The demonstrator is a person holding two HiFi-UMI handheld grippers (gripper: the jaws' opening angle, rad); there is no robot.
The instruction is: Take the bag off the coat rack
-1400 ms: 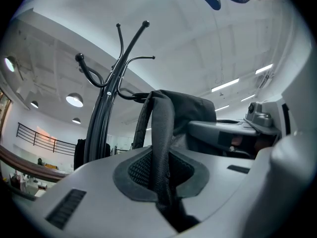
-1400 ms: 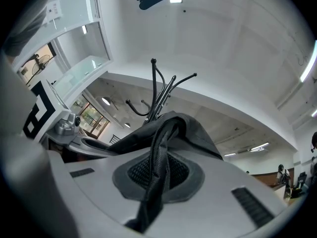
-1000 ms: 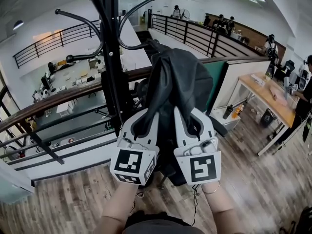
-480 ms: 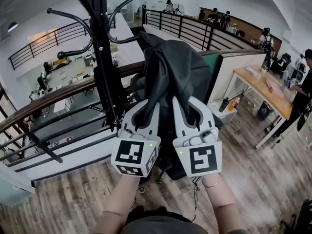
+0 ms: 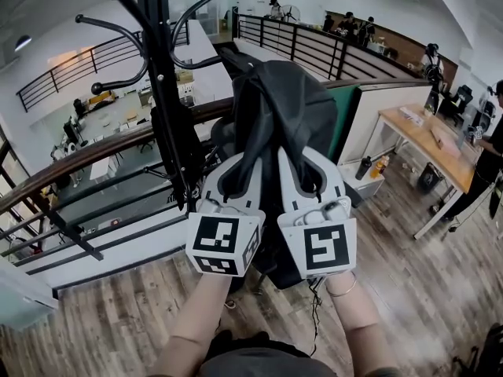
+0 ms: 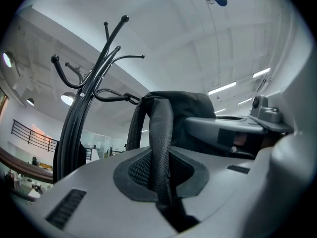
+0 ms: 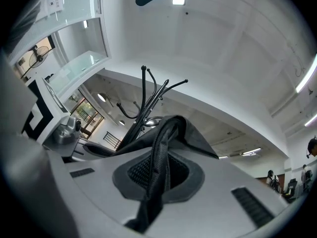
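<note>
At twelve o'clock from both tongs in the head view hangs the black bag (image 5: 287,116). Its long axis runs twelve to six, with the top up among the rack's arms and the bottom dropping behind the person's hands. The left gripper (image 5: 240,171) is clamped on the left strap (image 6: 161,143), whose webbing runs up out of the pinched jaws. The right gripper (image 5: 302,171) is likewise closed tight on the right strap (image 7: 161,157). The two tongs sit side by side, just apart, and both tilt slightly upward.

The coat rack (image 5: 161,93) stands at ten o'clock from the bag, so the left gripper is the nearer of the two to its pole. One curved hook (image 5: 206,63) reaches from the pole towards the bag's top at about the bag's ten o'clock. The left gripper view shows that hook's tip right at the bag's edge, but not whether anything is looped over it. The coming move probably turns on that point. The bag's top likely has to rise and then travel towards four o'clock, away from the hook.
</note>
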